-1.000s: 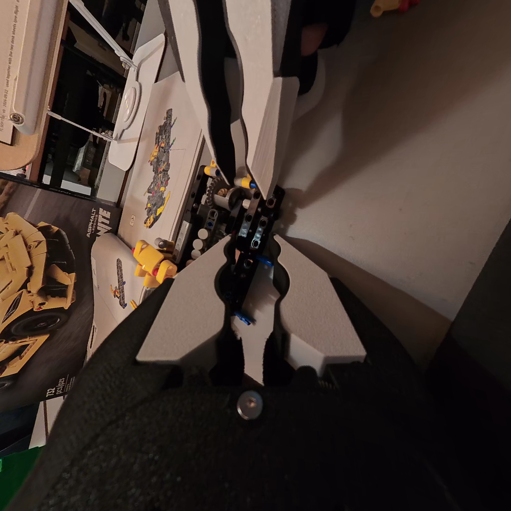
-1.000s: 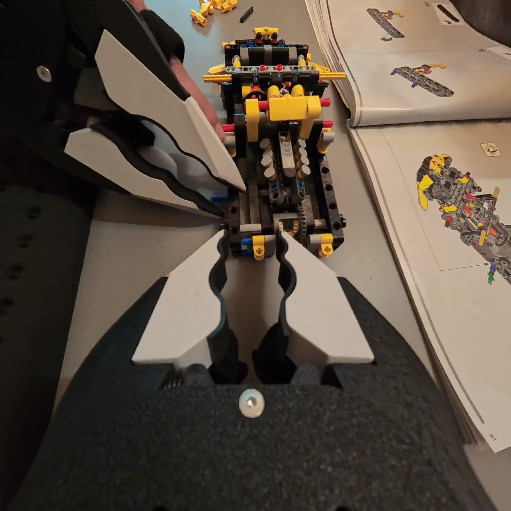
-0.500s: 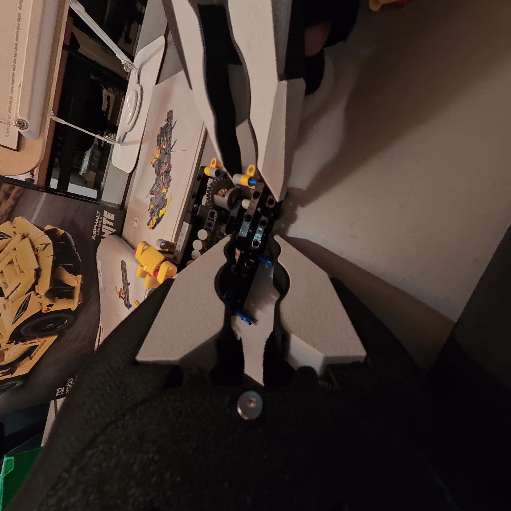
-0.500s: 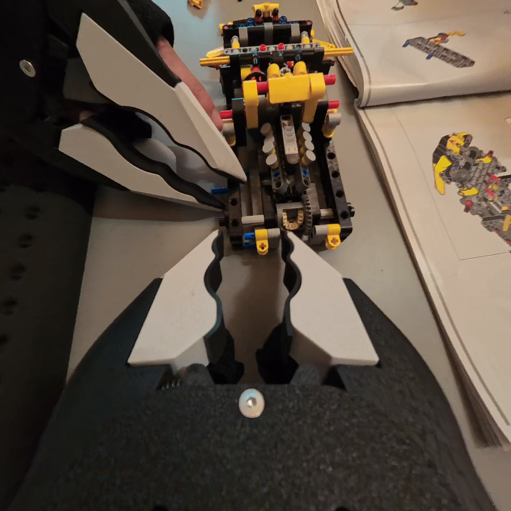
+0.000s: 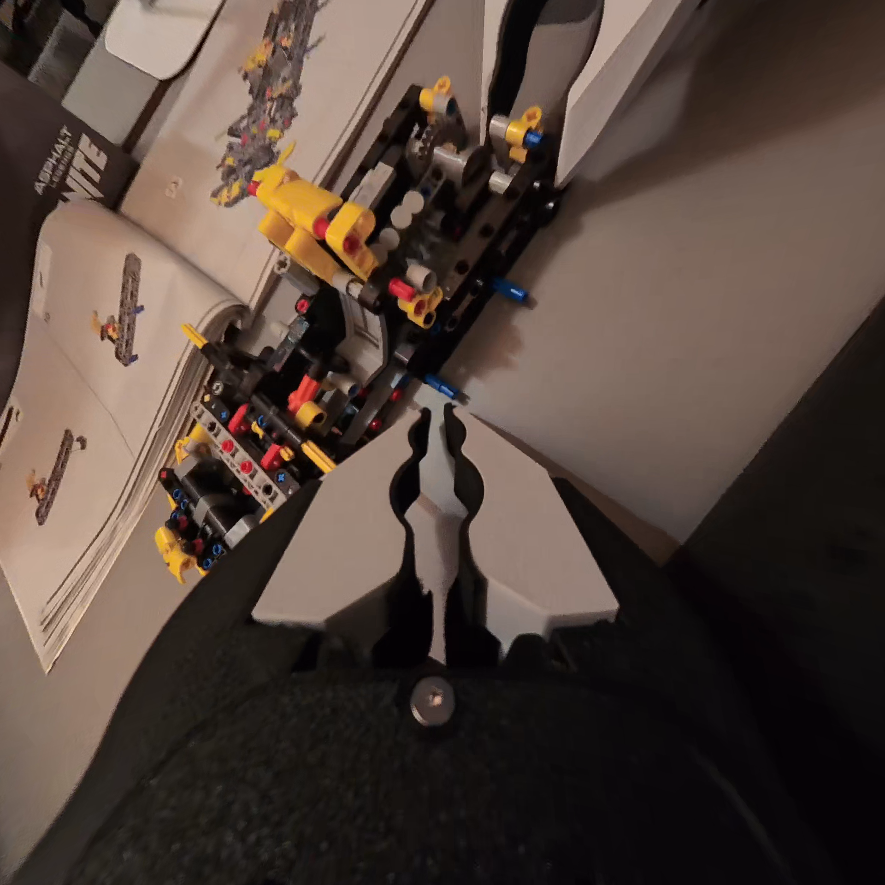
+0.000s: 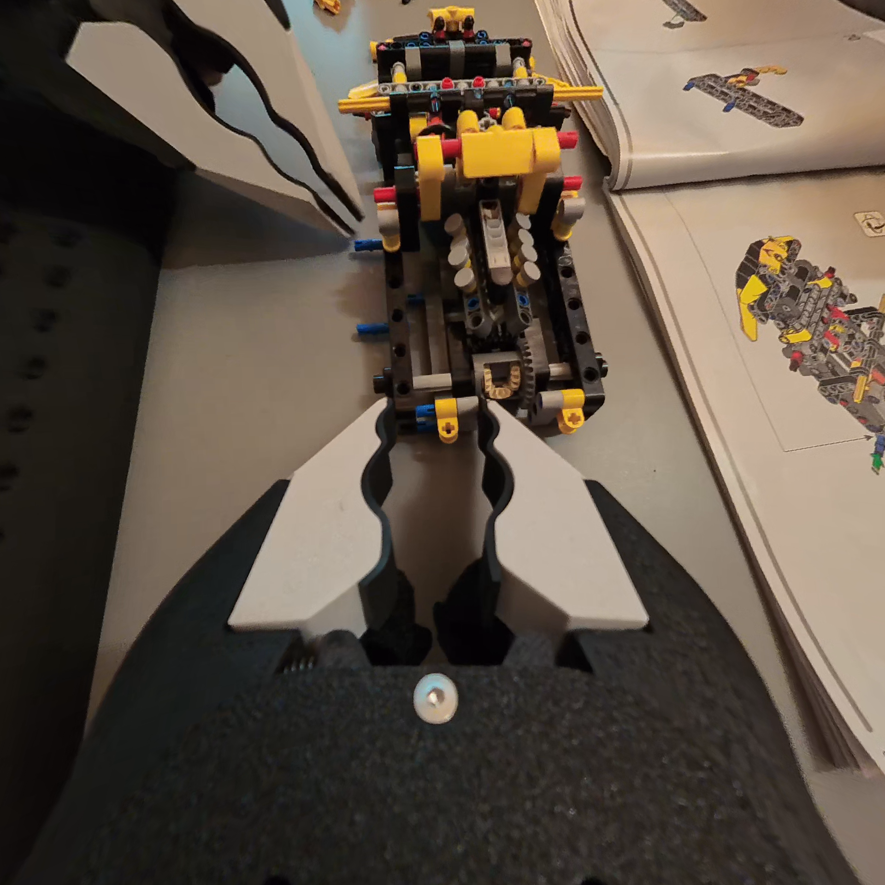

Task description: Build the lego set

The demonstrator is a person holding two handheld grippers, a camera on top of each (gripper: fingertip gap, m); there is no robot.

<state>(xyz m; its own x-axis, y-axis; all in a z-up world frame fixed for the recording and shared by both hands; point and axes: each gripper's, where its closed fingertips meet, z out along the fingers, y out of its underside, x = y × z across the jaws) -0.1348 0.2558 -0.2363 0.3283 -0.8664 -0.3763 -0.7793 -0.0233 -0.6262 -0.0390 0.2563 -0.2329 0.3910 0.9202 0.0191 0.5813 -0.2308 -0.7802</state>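
Black-yellow lego chassis (image 6: pixel 483 268), right hand-held gripper (image 6: pixel 436 421) gripping

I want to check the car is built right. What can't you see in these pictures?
- Car underside: hidden in both views, resting on the table.
- Car's far end: small and cut off by the top edge of the right wrist view; partly behind the left gripper in the left wrist view.
- Booklet drawings: cut off by the right edge of the right wrist view, blurred in the left wrist view.
- Right gripper grip on the near end: contact unclear.
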